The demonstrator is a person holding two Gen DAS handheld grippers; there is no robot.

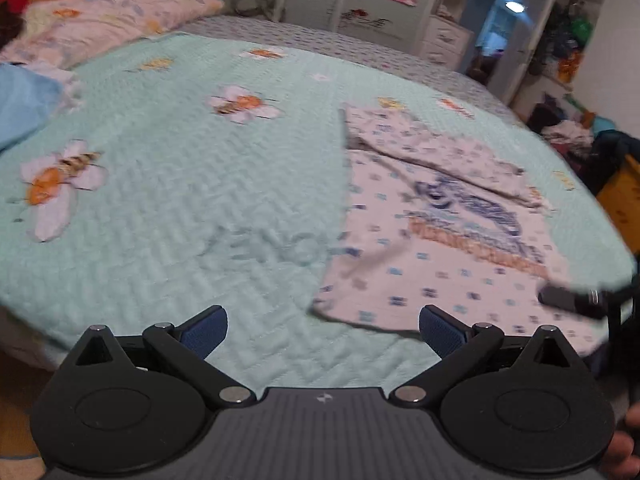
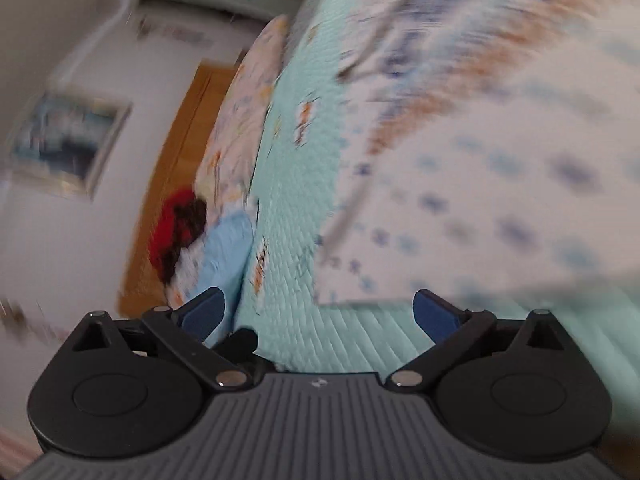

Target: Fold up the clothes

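A white child's shirt with small blue marks and a blue and orange print lies on the mint quilt, right of centre, one sleeve folded across its top. My left gripper hangs open over the quilt's near edge, just short of the shirt's near left corner, nothing between its blue pads. In the tilted, blurred right wrist view the same shirt fills the right side. My right gripper is open, close to the shirt's hem. A dark piece of the right gripper shows at the shirt's right edge.
Floral pillows and a light blue pillow lie at the bed's far left. White wardrobes and drawers stand behind the bed, a pile of clothes at the right. A red and dark item sits by the wooden headboard.
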